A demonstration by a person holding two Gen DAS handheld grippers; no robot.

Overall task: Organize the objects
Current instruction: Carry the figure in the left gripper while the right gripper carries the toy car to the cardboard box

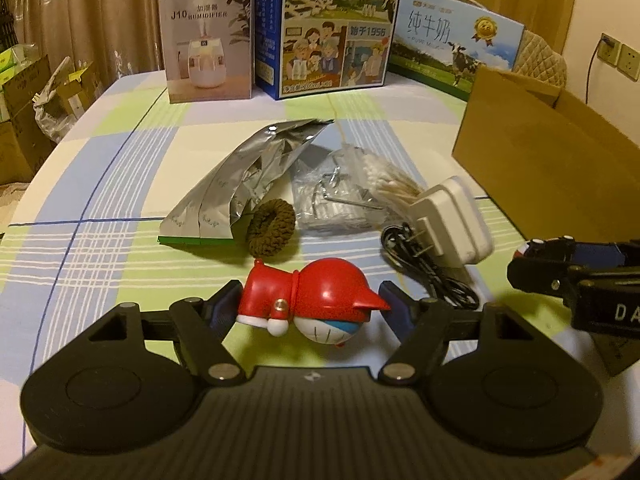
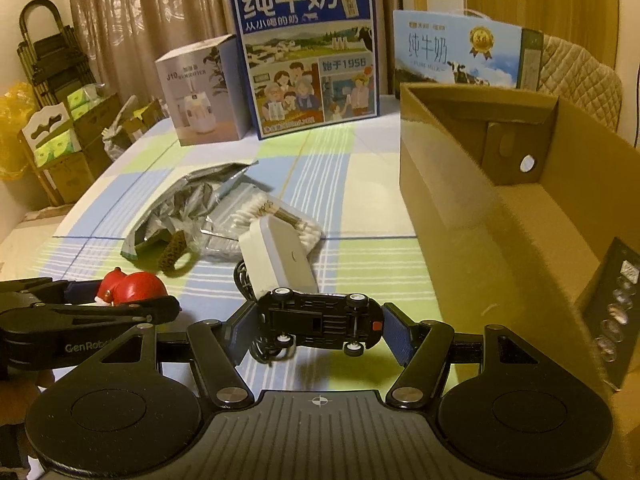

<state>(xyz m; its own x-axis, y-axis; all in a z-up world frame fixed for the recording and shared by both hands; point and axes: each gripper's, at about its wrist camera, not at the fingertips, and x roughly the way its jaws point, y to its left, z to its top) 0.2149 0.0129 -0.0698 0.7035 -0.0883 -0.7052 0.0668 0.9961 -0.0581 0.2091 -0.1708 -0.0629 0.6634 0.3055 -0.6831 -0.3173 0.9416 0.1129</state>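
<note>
Red figurine [image 1: 316,300], black toy car [image 2: 320,320], blue-green plaid tablecloth [image 1: 120,200]

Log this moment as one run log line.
left gripper: shut on red figurine | right gripper: shut on toy car | cardboard box: open, right

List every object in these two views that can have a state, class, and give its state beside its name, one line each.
Left gripper: shut on the red figure.
Red figure: held, lying sideways.
Right gripper: shut on the toy car.
Toy car: held, underside showing.
Cardboard box: open at the top.
Silver foil pouch: torn open, lying flat.
White charger: unplugged, on the table.
Humidifier box: upright.
</note>
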